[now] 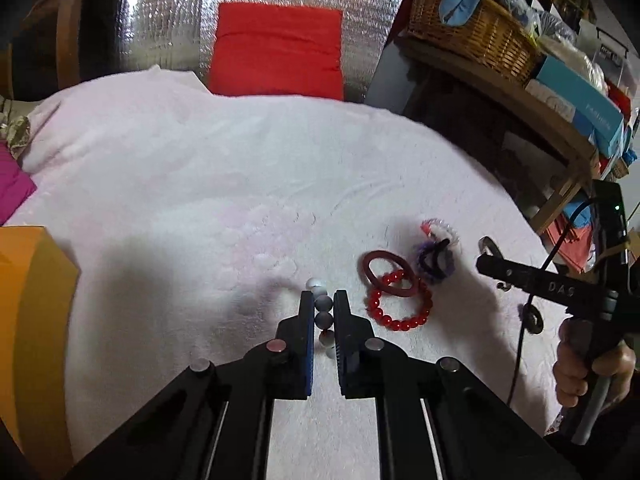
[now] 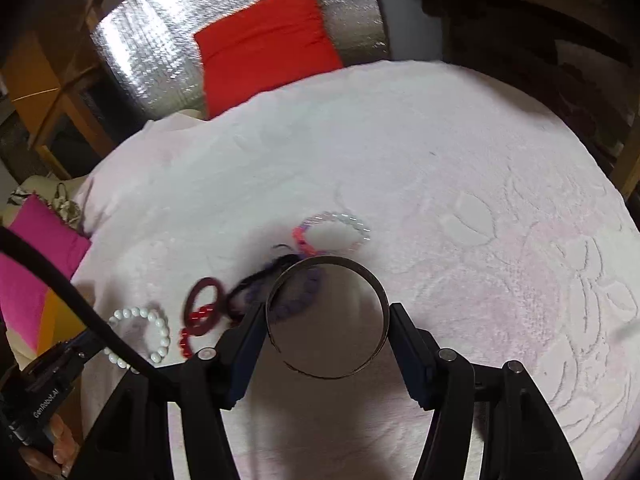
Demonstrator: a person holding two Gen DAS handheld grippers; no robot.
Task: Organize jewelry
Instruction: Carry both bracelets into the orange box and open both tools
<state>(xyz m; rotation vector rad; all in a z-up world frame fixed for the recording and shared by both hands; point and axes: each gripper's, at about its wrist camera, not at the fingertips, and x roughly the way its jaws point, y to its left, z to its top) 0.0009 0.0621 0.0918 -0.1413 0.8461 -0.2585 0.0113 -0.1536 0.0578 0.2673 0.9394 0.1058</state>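
Left claw [image 1: 323, 300] clamps round pearly beads [image 1: 323, 309]; right claw [image 2: 328, 312] grips a metal cuff [image 2: 378, 292] (open-ended).

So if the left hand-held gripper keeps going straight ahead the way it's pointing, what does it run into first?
Probably nothing but the white blanket. The left hand-held gripper, shut on the white bead bracelet, aims past the red bead bracelet on its right; far ahead is the red cushion. Depth is uncertain.

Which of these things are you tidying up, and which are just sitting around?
Tidying: white bead bracelet, held by left gripper; metal bangle, in right gripper; red bead bracelet; dark red ring.
Sitting around: red cushion; wicker basket.
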